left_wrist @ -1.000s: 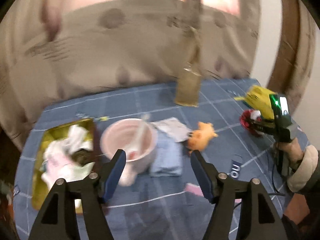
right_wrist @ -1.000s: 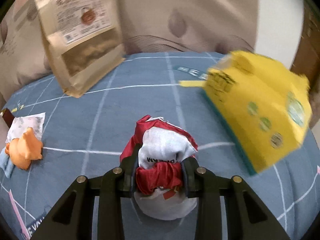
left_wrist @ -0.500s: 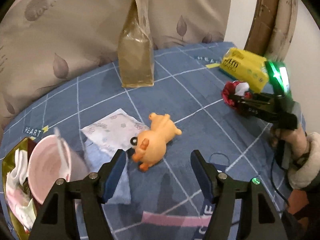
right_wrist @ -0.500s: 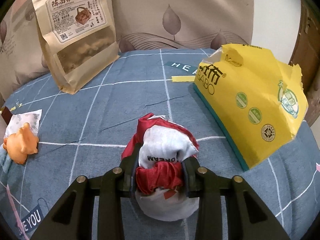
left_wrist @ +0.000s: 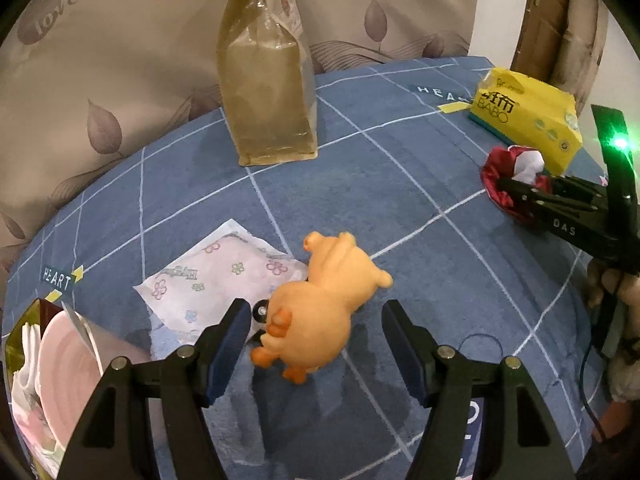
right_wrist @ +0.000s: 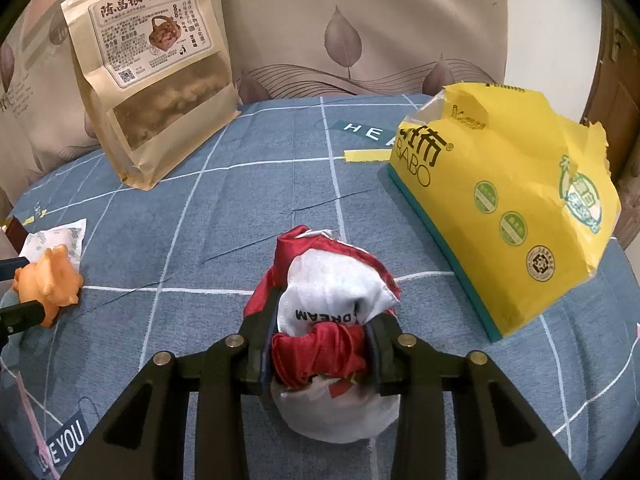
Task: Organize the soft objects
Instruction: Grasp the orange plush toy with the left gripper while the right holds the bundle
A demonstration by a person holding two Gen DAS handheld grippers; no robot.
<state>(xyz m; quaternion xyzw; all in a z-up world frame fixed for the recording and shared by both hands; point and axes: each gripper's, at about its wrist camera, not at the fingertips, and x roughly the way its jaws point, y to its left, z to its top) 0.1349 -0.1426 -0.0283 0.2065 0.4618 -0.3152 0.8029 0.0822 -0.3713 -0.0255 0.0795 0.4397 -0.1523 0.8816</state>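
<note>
We have left gripper (left_wrist: 316, 344) fingers spread, straddling orange pig toy (left_wrist: 320, 312); closing may snag sachet (left_wrist: 224, 276). Right gripper (right_wrist: 320, 344) squeezing red-white cloth bundle (right_wrist: 332, 300); loose folds could slip.

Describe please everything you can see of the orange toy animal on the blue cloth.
The orange toy animal looks like soft rubber or squishy foam, plump, with small ears and darker orange feet. It lies on its side on the blue checked cloth, partly over a flowered white packet. The left claw stands open around it, its pads on either side and not touching. A small dark round part shows at its rear.
</note>
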